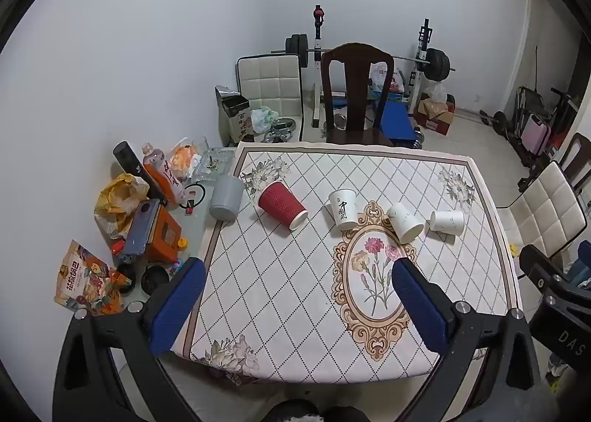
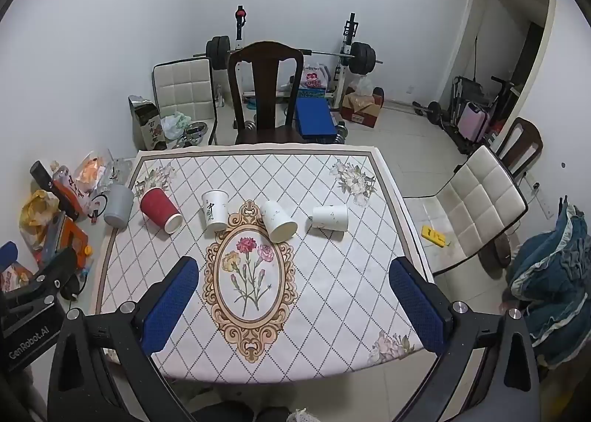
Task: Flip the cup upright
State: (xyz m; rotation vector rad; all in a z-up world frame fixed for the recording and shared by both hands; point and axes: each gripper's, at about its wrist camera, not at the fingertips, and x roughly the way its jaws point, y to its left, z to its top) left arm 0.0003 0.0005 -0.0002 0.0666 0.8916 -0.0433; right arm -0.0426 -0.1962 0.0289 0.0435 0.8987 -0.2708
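A table [image 2: 332,292] under a floral cloth [image 2: 325,274] carries five tipped cups [image 2: 279,220].

Even, cool indoor light, soft faint shadows, sharp centre, heavy fisheye bending and dark vignetted corners.

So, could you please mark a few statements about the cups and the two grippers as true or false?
1. The red cup lies on its side on the tablecloth. True.
2. The left gripper is shut on a cup. False: its jaws stand wide apart and hold nothing.
3. The grey cup sits left of the red cup, at the cloth's edge. True.
4. The right gripper touches the rightmost white cup. False: it is open and well short of the cups.
5. All the cups are white. False: one is red and one grey.
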